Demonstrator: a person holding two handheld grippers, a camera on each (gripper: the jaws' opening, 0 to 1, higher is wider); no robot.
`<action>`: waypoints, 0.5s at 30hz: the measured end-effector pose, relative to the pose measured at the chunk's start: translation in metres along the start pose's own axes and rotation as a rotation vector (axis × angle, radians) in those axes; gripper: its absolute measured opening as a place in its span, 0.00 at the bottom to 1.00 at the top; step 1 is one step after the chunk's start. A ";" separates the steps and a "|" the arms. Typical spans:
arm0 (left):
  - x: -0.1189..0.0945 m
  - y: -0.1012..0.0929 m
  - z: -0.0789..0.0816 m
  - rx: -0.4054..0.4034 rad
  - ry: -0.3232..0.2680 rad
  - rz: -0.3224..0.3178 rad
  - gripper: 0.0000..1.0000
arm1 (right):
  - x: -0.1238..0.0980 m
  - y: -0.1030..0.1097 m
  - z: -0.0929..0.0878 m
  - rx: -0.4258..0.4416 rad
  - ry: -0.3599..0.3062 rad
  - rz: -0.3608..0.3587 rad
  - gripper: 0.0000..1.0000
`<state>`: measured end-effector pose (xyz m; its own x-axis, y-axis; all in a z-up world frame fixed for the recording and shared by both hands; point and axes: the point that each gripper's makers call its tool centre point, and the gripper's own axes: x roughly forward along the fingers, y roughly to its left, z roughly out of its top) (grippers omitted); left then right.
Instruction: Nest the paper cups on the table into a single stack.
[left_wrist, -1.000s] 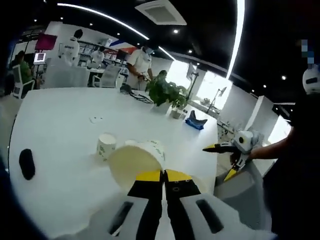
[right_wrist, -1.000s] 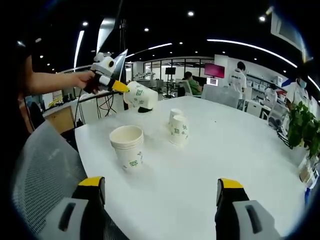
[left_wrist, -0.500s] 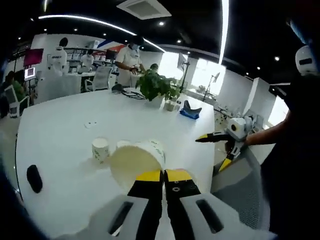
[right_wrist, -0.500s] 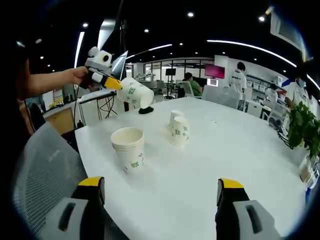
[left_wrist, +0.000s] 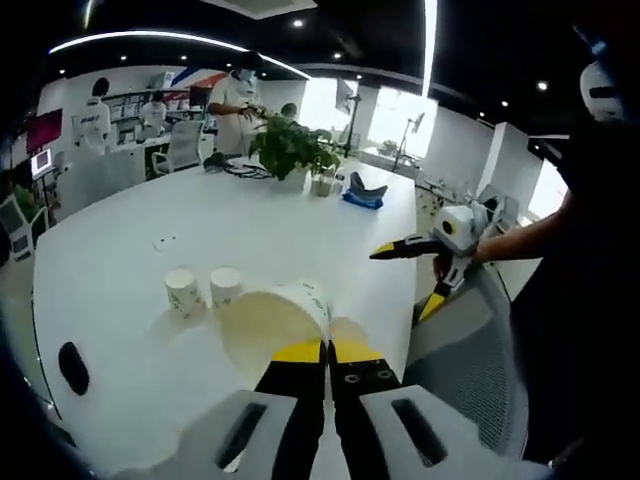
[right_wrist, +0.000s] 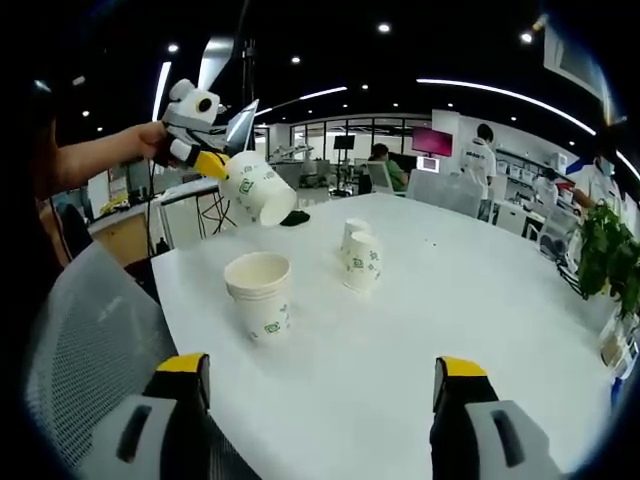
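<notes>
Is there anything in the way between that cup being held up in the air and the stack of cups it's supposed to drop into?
Nothing visible blocks it. The left gripper holds the paper cup tilted in the air, above and behind the stack, whose open mouth is clear. The two cups stand apart, farther along the table.

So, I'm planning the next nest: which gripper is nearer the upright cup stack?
Left. The left gripper holds a cup just above the stack; the right gripper hangs open, farther back.

Ceiling light strips (right_wrist: 500, 92) glare; windows (left_wrist: 400, 125) blow out; edges bend, soft focus.
</notes>
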<state>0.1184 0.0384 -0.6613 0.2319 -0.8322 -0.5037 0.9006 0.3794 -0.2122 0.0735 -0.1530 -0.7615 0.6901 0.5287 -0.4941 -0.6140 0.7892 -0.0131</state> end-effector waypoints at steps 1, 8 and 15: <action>0.001 -0.002 -0.001 0.005 0.009 -0.006 0.00 | 0.000 0.000 0.000 0.000 0.000 0.000 0.93; 0.009 -0.017 -0.005 0.048 0.065 -0.055 0.00 | 0.001 -0.003 -0.003 0.002 0.003 0.002 0.93; 0.017 -0.021 -0.014 0.069 0.121 -0.078 0.00 | 0.000 -0.001 -0.002 0.003 0.005 0.001 0.92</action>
<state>0.0987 0.0216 -0.6772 0.1179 -0.8015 -0.5863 0.9381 0.2835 -0.1989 0.0736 -0.1544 -0.7634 0.6878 0.5281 -0.4980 -0.6134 0.7897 -0.0096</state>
